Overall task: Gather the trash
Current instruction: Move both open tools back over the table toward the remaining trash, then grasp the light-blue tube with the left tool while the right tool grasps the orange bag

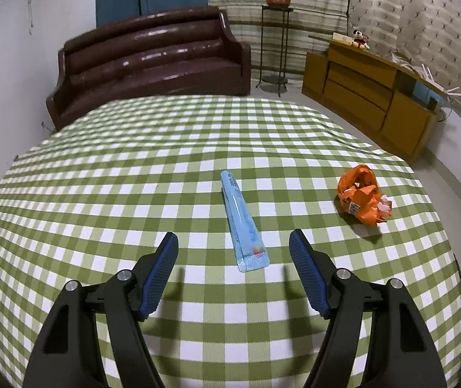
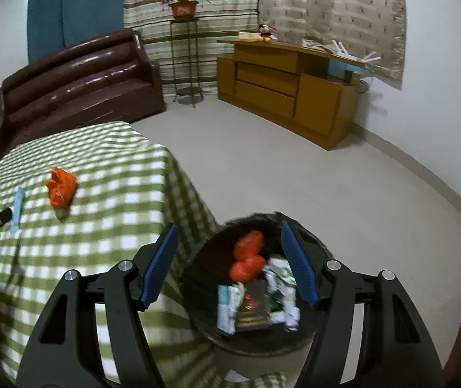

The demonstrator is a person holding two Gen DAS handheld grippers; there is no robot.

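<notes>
A long light-blue wrapper (image 1: 244, 222) lies on the green checked tablecloth (image 1: 133, 177), its near end between the tips of my open, empty left gripper (image 1: 233, 242), which hovers just above the cloth. A crumpled orange wrapper (image 1: 363, 199) lies to the right of it. In the right wrist view both show on the table: the blue wrapper (image 2: 17, 207) and the orange one (image 2: 60, 191). My right gripper (image 2: 228, 234) is open and empty above a dark round bin (image 2: 311, 333) on the floor beside the table, holding orange wrappers (image 2: 246, 258) and several packets.
A brown sofa (image 1: 152, 61) stands behind the table. A wooden cabinet (image 1: 369, 97) and a plant stand (image 1: 275, 45) stand along the far wall. Grey floor (image 2: 295, 168) lies right of the table. The left gripper's tip (image 2: 2, 217) shows at the right view's left edge.
</notes>
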